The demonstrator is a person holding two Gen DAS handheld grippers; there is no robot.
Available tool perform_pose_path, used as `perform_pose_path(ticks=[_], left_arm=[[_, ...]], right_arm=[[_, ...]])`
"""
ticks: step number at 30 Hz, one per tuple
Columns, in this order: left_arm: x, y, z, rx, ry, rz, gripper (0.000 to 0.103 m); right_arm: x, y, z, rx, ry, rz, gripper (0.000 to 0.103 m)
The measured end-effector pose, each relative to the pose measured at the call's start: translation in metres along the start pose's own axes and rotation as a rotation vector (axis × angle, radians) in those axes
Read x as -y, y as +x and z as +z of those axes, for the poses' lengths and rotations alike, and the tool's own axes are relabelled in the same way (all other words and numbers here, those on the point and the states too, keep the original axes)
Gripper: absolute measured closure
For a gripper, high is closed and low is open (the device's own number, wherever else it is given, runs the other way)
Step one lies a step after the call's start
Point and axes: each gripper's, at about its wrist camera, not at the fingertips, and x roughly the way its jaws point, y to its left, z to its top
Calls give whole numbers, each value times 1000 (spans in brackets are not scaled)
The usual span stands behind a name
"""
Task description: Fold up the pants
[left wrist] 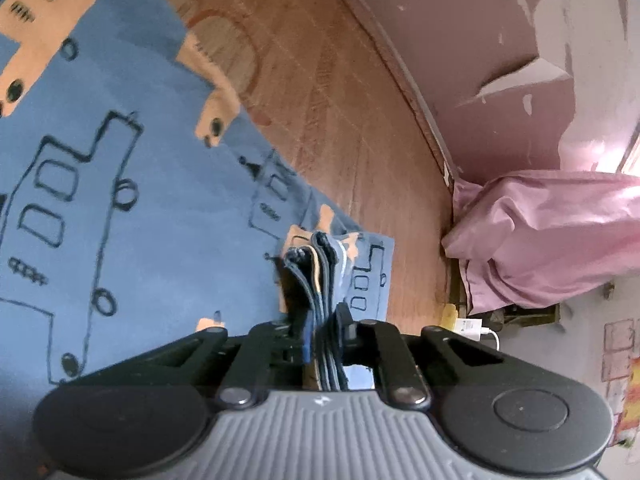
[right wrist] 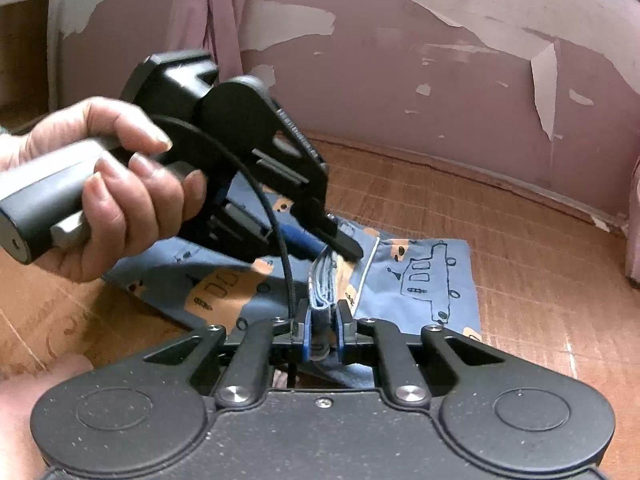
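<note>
Blue pants point(left wrist: 120, 184) printed with black car outlines and orange patches lie on a wooden floor. My left gripper point(left wrist: 322, 320) is shut on a bunched stack of the fabric's edges, which rises between its fingers. In the right wrist view the same pants point(right wrist: 420, 280) spread to the right, and my right gripper point(right wrist: 322, 316) is shut on a folded bundle of layers. The left gripper point(right wrist: 340, 246), held by a hand point(right wrist: 112, 184), pinches that same bundle just beyond my right fingertips.
A wooden floor point(left wrist: 340, 100) runs to a pink wall with peeling paint point(right wrist: 440, 80). A pink cloth-covered object point(left wrist: 552, 240) stands at the right, with a white charger point(left wrist: 470, 326) plugged in beneath it. A pink curtain point(right wrist: 216, 20) hangs behind the hand.
</note>
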Motion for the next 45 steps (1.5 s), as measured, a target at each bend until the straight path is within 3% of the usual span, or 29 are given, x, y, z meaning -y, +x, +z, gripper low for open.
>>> perform_pose_path(ticks=[7, 12, 17, 23, 30, 38, 41, 44, 45], left_arm=[[29, 3, -5, 16, 190, 100, 92], [26, -10, 1, 25, 245, 87, 92], [12, -42, 12, 43, 257, 25, 92], [-6, -89, 24, 87, 284, 41, 92], [-26, -140, 32, 150, 314, 103, 92], [-47, -149, 32, 172, 319, 226, 92], [-48, -148, 30, 177, 350, 272, 88], [-37, -156, 23, 227, 406, 339, 67], [-32, -161, 19, 261, 441, 370, 63]], right_arm=[[-10, 5, -1, -39, -27, -25, 91], [-22, 11, 13, -65, -70, -5, 91], [-44, 15, 34, -77, -124, 36, 91], [-86, 26, 61, -70, -235, 133, 91], [-127, 48, 81, -82, -322, 258, 91], [-149, 68, 76, -136, -371, 315, 90], [-147, 68, 71, -124, -396, 316, 85], [-134, 52, 73, -82, -377, 318, 67], [-120, 42, 74, -49, -358, 295, 52]])
